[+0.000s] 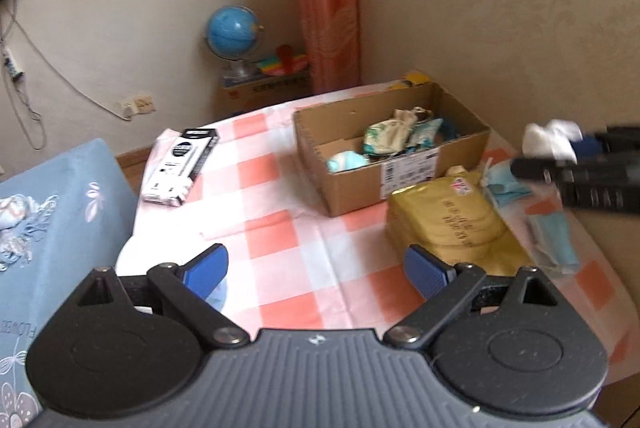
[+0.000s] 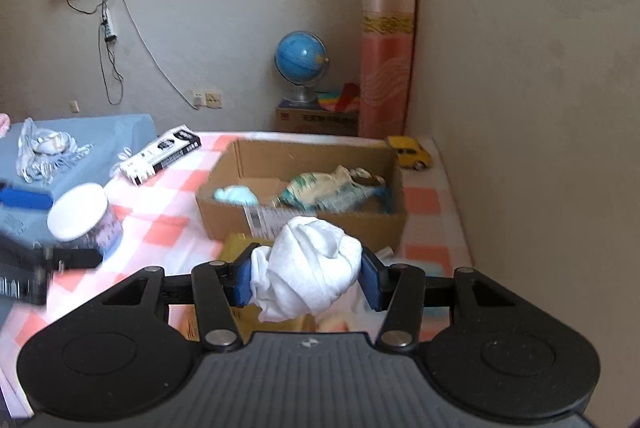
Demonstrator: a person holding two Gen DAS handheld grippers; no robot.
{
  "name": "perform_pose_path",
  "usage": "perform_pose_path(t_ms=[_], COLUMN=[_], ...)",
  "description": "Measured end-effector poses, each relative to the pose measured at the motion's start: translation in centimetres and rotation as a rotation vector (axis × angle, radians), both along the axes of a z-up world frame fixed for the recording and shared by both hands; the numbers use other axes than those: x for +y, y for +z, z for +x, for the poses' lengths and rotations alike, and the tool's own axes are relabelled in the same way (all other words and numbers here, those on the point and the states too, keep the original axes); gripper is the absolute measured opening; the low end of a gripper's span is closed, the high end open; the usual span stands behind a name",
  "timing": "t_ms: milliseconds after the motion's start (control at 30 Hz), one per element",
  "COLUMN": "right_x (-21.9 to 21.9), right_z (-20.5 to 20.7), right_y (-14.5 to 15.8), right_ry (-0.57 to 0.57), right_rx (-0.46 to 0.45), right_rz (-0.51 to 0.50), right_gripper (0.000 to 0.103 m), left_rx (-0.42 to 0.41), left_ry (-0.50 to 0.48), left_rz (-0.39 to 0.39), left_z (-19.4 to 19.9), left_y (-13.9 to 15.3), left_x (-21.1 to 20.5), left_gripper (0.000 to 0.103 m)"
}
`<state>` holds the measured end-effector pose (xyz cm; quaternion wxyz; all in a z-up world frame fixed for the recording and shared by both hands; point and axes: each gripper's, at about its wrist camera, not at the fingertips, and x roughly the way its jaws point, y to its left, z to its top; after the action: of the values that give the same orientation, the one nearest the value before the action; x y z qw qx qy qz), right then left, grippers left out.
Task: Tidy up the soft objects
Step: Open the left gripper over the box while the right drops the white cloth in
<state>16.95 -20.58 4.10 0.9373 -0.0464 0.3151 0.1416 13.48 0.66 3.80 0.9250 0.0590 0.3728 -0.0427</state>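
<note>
Right tool (image 2: pixel 306 278) clamped on white cloth bundle (image 2: pixel 308 268), held at 6 o'clock of cardboard box (image 2: pixel 224 212). Left tool (image 1: pixel 316 274) spread wide, empty, over checkered counter (image 1: pixel 288 248).

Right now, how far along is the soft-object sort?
Done: several soft pieces already lie in the cardboard box. In hand: the right gripper is shut on a bunched white cloth, in front of the box. The left gripper is open and empty. Left: light blue soft items on the checked tablecloth beside the yellow packet.
</note>
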Motion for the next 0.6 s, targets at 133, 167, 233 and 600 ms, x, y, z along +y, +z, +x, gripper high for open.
perform_pose_path(t_ms=[133,167,233,600], right_x=[1.7,2.2,3.3,8.6], right_z=[3.3,4.1,5.9,13.8], right_y=[0.6,0.6,0.8,0.2], right_ry=[0.046,0.058,0.077,0.175], right_rx=[0.004,0.004,0.005,0.039], right_rz=[-0.016,-0.026,-0.040,-0.098], right_gripper=[0.056,0.056,0.056,0.056], left_rx=[-0.008,-0.006,-0.005,0.009], left_ry=[0.021,0.021,0.025,0.038], left_rz=[0.008,0.008,0.013,-0.001], left_z=[-0.4,-0.5,-0.6,-0.7], left_y=[-0.6,-0.7,-0.9,-1.5], left_x=[0.5,0.5,0.7,1.5], left_gripper=[0.095,0.095,0.095,0.095])
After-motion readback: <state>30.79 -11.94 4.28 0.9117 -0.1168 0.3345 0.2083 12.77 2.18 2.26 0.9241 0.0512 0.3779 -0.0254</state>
